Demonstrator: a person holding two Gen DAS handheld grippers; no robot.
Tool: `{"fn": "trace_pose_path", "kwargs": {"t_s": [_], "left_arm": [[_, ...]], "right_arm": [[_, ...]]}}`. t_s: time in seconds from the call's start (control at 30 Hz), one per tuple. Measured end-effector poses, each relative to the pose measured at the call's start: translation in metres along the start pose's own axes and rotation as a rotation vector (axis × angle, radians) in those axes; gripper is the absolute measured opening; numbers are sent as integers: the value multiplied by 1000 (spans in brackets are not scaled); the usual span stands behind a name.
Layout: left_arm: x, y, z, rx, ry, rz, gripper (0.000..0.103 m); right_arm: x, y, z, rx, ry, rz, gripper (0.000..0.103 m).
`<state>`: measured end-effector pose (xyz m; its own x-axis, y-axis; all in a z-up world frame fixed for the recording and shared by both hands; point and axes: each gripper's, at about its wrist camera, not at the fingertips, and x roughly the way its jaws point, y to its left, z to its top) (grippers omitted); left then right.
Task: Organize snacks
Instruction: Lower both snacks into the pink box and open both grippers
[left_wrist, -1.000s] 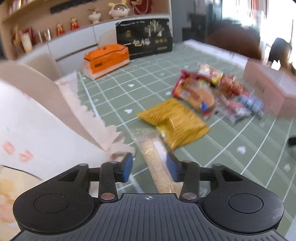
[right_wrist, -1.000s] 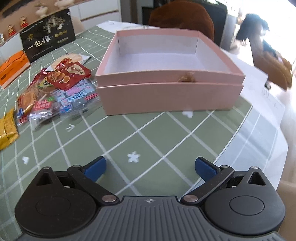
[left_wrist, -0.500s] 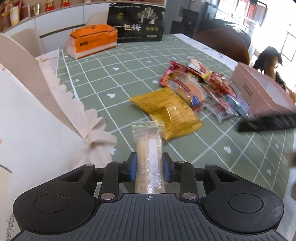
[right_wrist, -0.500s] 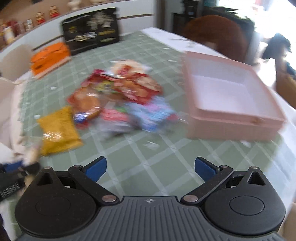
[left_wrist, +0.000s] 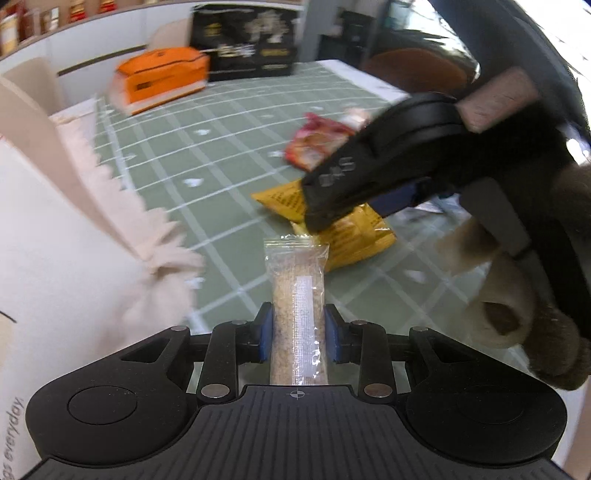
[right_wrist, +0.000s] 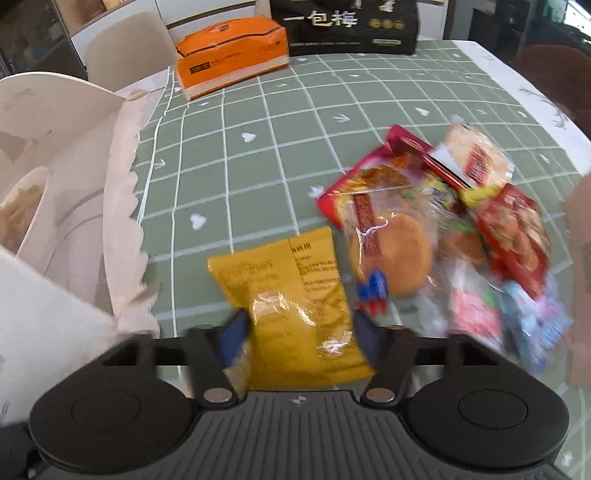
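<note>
My left gripper (left_wrist: 297, 334) is shut on a clear packet of beige crumbly snack (left_wrist: 296, 295), held above the table. My right gripper (right_wrist: 297, 338) is open, its blue fingers either side of a yellow snack bag (right_wrist: 295, 310) that lies on the green checked tablecloth. The right gripper also shows in the left wrist view (left_wrist: 388, 166), low over the same yellow bag (left_wrist: 354, 236). A pile of mixed snacks, a bun in clear wrap (right_wrist: 391, 251) and red packets (right_wrist: 513, 232), lies right of the yellow bag.
A white paper bag with a zigzag edge (right_wrist: 74, 206) stands at the left. An orange tissue pack (right_wrist: 229, 62) and a black gift box (right_wrist: 347, 26) sit at the table's far side. A pink box edge (right_wrist: 580, 280) shows at the right.
My left gripper stays shut on the clear packet and has lifted it. My right gripper swung left from the pink box and came down around the yellow bag, its jaws narrower.
</note>
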<state>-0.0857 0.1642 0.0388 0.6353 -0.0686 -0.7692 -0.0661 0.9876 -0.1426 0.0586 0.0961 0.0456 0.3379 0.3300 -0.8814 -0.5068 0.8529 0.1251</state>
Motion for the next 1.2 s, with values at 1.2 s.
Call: {"fn": "trace_pose_path", "kwargs": {"t_s": [1.2], "left_arm": [[69,-96,88,-37,-102,-107,34]], "right_arm": [[-161,-313,-58,523,-439,-139,59]]}}
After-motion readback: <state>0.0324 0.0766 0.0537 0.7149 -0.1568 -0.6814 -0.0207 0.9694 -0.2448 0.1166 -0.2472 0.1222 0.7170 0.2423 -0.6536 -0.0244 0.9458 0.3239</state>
